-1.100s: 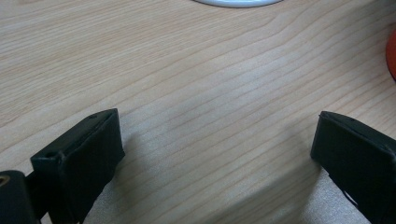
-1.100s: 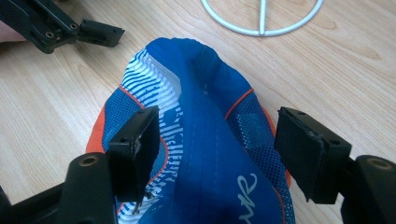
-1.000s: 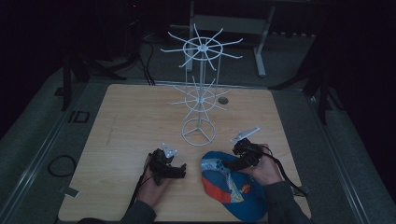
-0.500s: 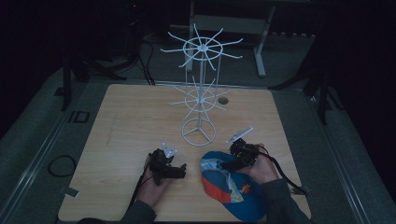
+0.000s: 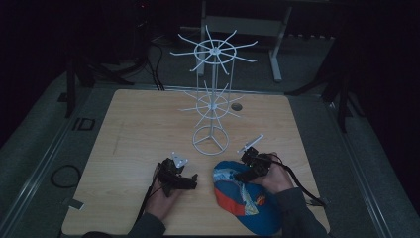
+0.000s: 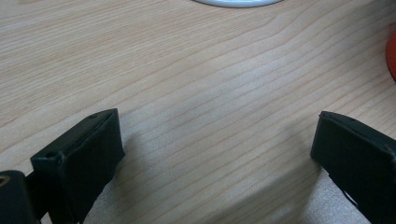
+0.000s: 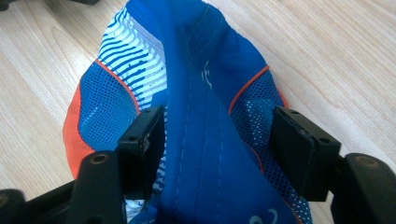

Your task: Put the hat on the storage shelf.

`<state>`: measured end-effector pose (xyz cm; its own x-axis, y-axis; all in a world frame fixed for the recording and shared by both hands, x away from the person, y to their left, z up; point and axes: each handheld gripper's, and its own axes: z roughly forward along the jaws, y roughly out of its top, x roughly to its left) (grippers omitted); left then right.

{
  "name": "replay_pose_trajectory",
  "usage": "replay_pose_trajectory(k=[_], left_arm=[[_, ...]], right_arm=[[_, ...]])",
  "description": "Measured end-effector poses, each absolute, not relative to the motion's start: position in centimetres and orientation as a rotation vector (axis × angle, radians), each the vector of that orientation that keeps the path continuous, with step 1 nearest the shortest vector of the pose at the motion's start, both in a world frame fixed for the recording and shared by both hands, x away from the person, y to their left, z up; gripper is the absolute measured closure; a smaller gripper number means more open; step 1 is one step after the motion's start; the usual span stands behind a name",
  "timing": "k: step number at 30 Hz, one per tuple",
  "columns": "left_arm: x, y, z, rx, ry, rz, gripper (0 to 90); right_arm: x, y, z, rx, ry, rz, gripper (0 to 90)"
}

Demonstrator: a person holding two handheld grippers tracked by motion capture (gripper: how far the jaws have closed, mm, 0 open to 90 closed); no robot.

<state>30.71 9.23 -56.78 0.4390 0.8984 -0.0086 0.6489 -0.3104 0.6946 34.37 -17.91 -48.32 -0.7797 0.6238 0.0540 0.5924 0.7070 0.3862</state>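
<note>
My right gripper [image 7: 217, 140] has just been closing around a raised fold of the blue cap [image 7: 196, 93], just beside the white wire rack [image 5: 212, 99]. My left gripper [image 6: 217, 149] rests spread wide on the bare table [image 6: 187, 70], left of the cap.

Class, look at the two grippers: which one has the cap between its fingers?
The right gripper: the blue cap bunches up between its fingers, which have just been closing. The left gripper has bare wooden table between its wide-open fingers.

A pale wood worktop [image 5: 148, 134] stands in a dark room on grey floor [image 5: 34, 163]. At twelve o'clock a metal frame [image 5: 277, 44] stands; cables [image 5: 148, 64] trail at eleven.
</note>
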Motion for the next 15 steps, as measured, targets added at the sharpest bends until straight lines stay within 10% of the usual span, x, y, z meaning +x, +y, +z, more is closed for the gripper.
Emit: replay_pose_trajectory(k=[15], left_arm=[[30.71,9.23,-56.77,2.065,1.295,0.513,2.6]], right_arm=[[34.4,-18.02,-48.22,0.983,2.876,0.601,87.1]])
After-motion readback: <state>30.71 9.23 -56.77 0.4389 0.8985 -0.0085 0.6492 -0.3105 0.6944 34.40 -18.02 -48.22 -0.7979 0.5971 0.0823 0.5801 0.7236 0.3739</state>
